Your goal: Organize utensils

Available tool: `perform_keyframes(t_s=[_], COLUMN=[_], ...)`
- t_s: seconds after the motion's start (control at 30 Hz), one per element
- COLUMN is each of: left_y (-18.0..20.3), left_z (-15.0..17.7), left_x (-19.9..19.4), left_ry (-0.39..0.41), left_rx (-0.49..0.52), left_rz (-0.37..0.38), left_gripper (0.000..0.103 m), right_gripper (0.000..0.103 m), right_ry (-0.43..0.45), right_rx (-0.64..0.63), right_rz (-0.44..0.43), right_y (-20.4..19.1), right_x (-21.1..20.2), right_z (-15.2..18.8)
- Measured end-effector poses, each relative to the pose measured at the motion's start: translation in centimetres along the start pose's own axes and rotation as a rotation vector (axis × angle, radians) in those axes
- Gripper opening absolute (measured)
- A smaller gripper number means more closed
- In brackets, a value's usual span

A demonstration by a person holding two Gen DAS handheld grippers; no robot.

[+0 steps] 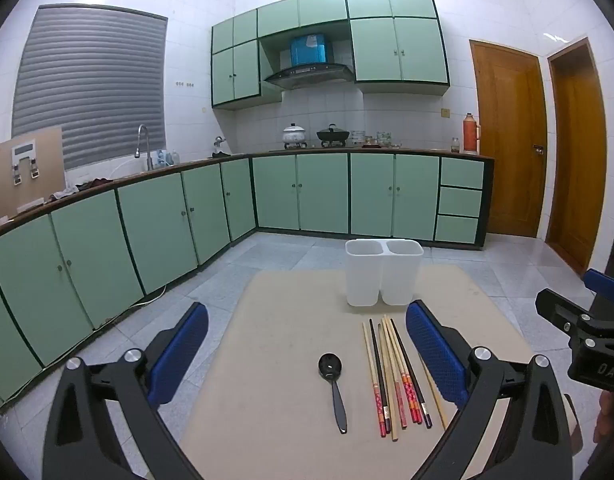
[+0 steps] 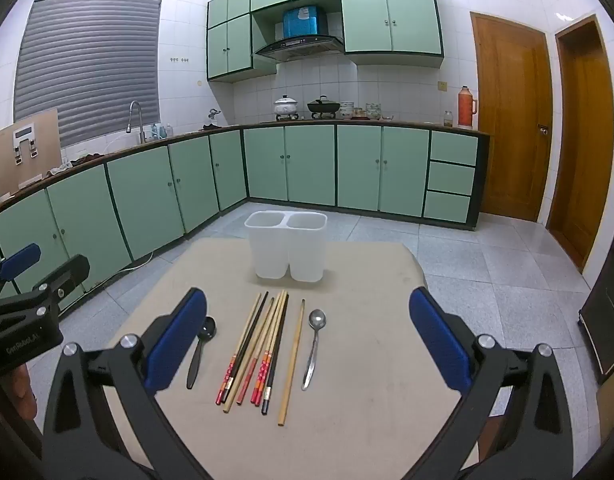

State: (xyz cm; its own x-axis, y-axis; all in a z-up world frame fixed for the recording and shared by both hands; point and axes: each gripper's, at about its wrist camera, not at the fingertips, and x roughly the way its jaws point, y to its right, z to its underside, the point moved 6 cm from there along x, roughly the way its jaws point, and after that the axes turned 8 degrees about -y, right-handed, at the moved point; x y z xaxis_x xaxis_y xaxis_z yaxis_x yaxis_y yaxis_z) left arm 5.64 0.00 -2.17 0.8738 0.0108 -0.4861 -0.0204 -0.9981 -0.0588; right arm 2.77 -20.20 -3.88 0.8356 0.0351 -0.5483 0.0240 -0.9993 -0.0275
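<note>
Two spoons flank the chopsticks (image 2: 259,350) on the table (image 2: 379,400), near the empty two-cell holder (image 2: 287,246); both the left gripper (image 1: 307,360) and right gripper (image 2: 307,340) are spread, holding nothing; pinch one utensil mid-shaft, then lift it.

Translucent white twin-compartment plastic holder (image 2: 286,246) at frame centre. Beige table mat (image 2: 367,360) beneath. Glossy black plastic spoon (image 1: 333,384), shiny silver metal spoon (image 2: 315,346). Bundle of chopsticks (image 2: 259,352): pale bamboo, black, red-and-orange patterned ends. Blue textured gripper pads (image 2: 439,344). Mint-green cabinets (image 2: 147,196) trimmed dark green, upper half.
</note>
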Motion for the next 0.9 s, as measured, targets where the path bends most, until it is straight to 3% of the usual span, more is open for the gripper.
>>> perform_keyframes(t_s=[0.9], left_y=[-0.87], left_z=[-0.03], left_x=[0.06], left_ry=[-0.005], left_rx=[-0.012], left_rz=[-0.009], left_gripper=[0.097], right_gripper=[0.098], right_ry=[-0.004], right_rx=[0.007], right_rz=[-0.001], right_y=[0.08], right_x=[-0.13], right_z=[-0.24])
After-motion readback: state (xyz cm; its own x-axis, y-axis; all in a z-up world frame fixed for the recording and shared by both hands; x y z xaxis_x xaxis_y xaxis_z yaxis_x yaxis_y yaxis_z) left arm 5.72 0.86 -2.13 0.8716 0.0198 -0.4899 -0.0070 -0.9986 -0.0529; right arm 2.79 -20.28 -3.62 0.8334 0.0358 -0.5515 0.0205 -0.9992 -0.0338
